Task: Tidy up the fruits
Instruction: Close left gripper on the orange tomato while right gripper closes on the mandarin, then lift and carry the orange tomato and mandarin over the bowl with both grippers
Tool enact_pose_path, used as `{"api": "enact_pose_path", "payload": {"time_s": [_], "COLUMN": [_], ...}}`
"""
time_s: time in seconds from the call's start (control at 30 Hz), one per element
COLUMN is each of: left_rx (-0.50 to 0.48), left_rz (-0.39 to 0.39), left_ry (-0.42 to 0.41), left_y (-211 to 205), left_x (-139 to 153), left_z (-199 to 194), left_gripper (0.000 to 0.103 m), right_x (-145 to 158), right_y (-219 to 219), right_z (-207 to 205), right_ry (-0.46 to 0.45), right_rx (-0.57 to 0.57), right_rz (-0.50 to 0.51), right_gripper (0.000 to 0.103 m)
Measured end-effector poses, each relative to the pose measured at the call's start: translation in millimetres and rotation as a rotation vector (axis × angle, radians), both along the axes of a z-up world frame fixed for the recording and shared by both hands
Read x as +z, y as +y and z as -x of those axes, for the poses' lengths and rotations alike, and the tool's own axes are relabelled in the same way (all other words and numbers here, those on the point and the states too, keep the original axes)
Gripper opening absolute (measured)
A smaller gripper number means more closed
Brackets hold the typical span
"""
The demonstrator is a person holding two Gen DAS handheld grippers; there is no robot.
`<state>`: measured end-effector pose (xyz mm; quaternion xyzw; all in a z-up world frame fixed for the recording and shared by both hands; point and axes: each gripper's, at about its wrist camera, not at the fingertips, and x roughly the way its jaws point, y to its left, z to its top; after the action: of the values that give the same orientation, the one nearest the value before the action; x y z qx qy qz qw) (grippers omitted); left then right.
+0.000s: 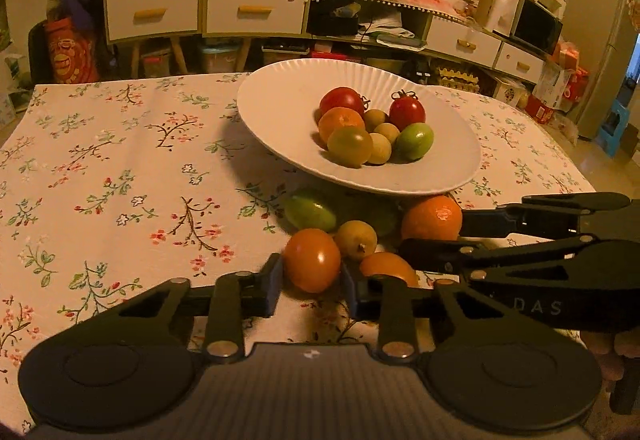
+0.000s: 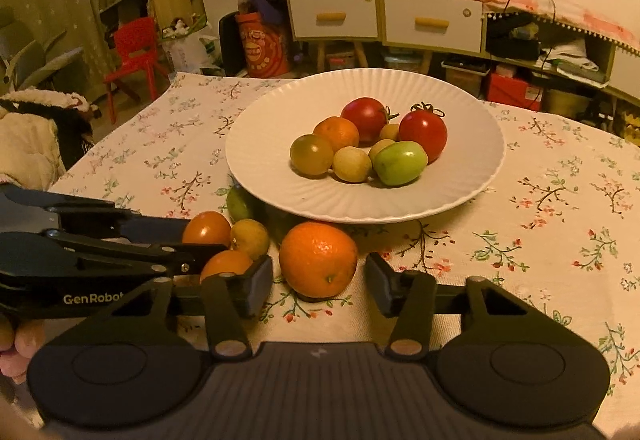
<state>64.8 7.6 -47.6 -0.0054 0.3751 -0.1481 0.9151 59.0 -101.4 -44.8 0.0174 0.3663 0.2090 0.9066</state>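
An orange tomato (image 1: 312,260) lies on the cloth in front of the white plate (image 1: 280,144), and my left gripper (image 1: 312,279) is shut on it, both blue pads pressing its sides. From the right wrist view, this tomato (image 2: 207,228) sits between the left gripper's (image 2: 204,240) fingers. A mandarin (image 2: 318,260) lies between the pads of my right gripper (image 2: 319,272), with a thin strip of cloth showing on each side, so that gripper is open. The plate (image 2: 260,160) holds several fruits, red, green and orange.
Loose beside the held fruits lie a yellowish fruit (image 1: 356,240), another orange one (image 1: 388,268) and a green tomato (image 1: 310,210) partly under the plate's rim. The floral tablecloth (image 1: 120,180) spreads left and right. Cabinets and clutter stand beyond the far table edge.
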Motion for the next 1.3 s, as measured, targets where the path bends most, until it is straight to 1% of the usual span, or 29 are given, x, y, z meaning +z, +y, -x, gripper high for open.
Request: {"api": "enact_pose_path", "payload": {"time_s": [0.2,0.67,1.03,1.17,1.3], "left_rx": [-0.009,-0.014,-0.033,-0.039,-0.036], "left_rz": [0.000,0.012,0.034,0.039,0.035], "left_ry": [0.001,-0.013,-0.046,-0.066,-0.089], "left_y": [1,6,-3,-9,-16], "left_x": [2,14,31,38,42], "left_z": [1,12,16,13,7], "left_gripper": [0.020,0.020,0.020,0.020,0.020], "right_x": [1,10,27,33,35], "right_y": [-4,-7,-12,-17,-22], "right_z": [0,9,13,9,2], "right_ry": [0.014,0.026,0.003,-0.013,-0.028], "right_rx": [-0.008,-0.007,-0.024,-0.043,-0.074], "right_rz": [-0.019,-0.028,-0.060,-0.074,-0.066], "right_gripper": [0.038,0.037,0.037,0.037,0.037]}}
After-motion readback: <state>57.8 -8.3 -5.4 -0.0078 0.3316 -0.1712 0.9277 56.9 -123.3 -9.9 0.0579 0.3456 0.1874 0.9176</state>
